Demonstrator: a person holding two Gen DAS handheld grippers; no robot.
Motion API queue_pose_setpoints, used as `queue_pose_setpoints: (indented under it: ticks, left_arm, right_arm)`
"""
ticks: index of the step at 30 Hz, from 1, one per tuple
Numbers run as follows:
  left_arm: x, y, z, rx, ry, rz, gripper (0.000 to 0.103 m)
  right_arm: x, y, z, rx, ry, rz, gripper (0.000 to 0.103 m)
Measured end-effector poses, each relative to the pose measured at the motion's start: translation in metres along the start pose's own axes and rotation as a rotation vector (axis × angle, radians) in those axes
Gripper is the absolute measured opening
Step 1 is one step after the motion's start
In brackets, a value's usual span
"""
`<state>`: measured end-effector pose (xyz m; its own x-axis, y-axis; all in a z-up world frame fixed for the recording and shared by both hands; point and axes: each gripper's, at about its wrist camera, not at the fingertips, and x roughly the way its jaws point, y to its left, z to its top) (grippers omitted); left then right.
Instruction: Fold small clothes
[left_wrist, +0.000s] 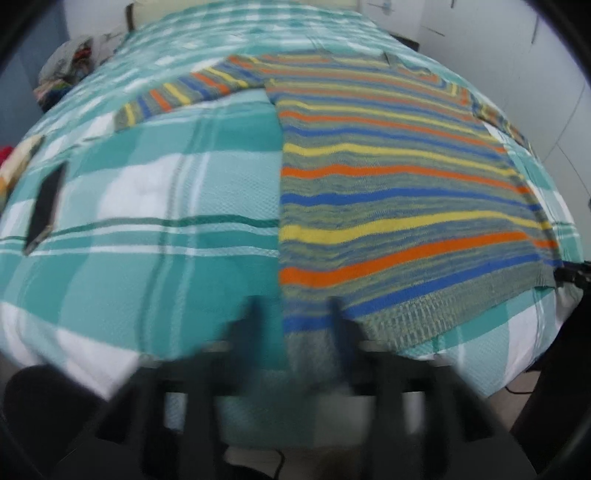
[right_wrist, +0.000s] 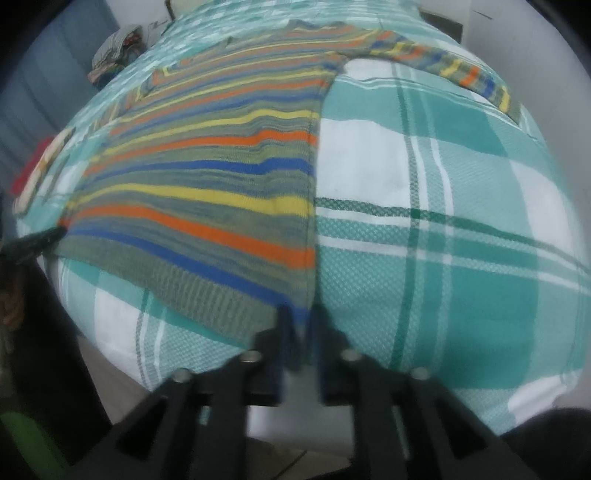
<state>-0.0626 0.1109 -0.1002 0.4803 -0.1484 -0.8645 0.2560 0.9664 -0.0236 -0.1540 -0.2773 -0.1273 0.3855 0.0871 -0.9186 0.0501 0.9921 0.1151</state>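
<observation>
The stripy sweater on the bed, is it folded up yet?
Spread out. The striped knit sweater lies flat on the teal checked bedspread, both sleeves stretched sideways.

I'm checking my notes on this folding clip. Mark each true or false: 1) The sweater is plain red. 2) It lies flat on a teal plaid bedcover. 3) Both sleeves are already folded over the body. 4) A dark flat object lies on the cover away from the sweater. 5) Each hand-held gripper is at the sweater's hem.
1) False: the sweater has orange, yellow and blue stripes.
2) True: it lies spread on the bedcover.
3) False: the sleeve stretches out sideways, as does the other.
4) True: the dark object lies apart.
5) True: left hand-held gripper, right hand-held gripper.
</observation>
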Motion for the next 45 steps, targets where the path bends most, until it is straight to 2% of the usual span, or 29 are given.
queue_pose_setpoints:
  ticks: [1,3,6,10,13,17,18,20,23,27,30,32,36,45]
  left_arm:
    - [-0.01,0.001,0.001,-0.003,-0.032,0.021,0.077]
    - [-0.028,0.004,0.006,-0.002,-0.093,0.052,0.084]
    - [-0.047,0.015,0.031,-0.032,-0.177,0.086,0.098]
    - [-0.039,0.034,0.082,-0.1,-0.264,0.105,0.1]
    - [0.01,0.051,0.125,-0.139,-0.238,0.084,0.101]
    - [0.076,0.071,0.148,-0.188,-0.207,0.079,0.101]
    - [0.092,0.073,0.148,-0.181,-0.196,0.1,0.101]
    - [0.126,0.08,0.14,-0.186,-0.109,0.112,0.102]
    - [0.125,0.081,0.135,-0.195,-0.128,0.114,0.103]
    - [0.126,0.077,0.133,-0.177,-0.126,0.135,0.103]
    - [0.127,0.076,0.133,-0.175,-0.12,0.138,0.103]
    - [0.128,0.075,0.135,-0.169,-0.117,0.147,0.103]
    - [0.126,0.076,0.136,-0.169,-0.116,0.148,0.103]
    - [0.126,0.074,0.137,-0.164,-0.113,0.156,0.103]
  right_arm:
    - [-0.005,0.0,-0.001,0.011,-0.007,0.002,0.059]
    - [-0.018,-0.003,-0.004,0.019,-0.039,-0.014,0.072]
    - [-0.044,-0.009,0.001,0.011,-0.109,-0.086,0.072]
    - [-0.076,-0.025,0.031,0.023,-0.264,-0.156,0.08]
    - [-0.084,-0.033,0.064,0.019,-0.409,-0.187,0.087]
    - [-0.067,-0.053,0.102,0.062,-0.585,-0.265,0.087]
    - [-0.063,-0.056,0.106,0.082,-0.589,-0.27,0.087]
    - [-0.044,-0.064,0.108,0.129,-0.552,-0.247,0.087]
    - [-0.02,-0.076,0.106,0.174,-0.459,-0.24,0.087]
    - [-0.005,-0.084,0.102,0.16,-0.424,-0.294,0.087]
    - [0.012,-0.092,0.097,0.184,-0.38,-0.276,0.087]
    - [0.024,-0.095,0.094,0.185,-0.356,-0.274,0.092]
    - [0.038,-0.096,0.094,0.17,-0.365,-0.282,0.101]
    - [0.04,-0.097,0.092,0.171,-0.378,-0.267,0.103]
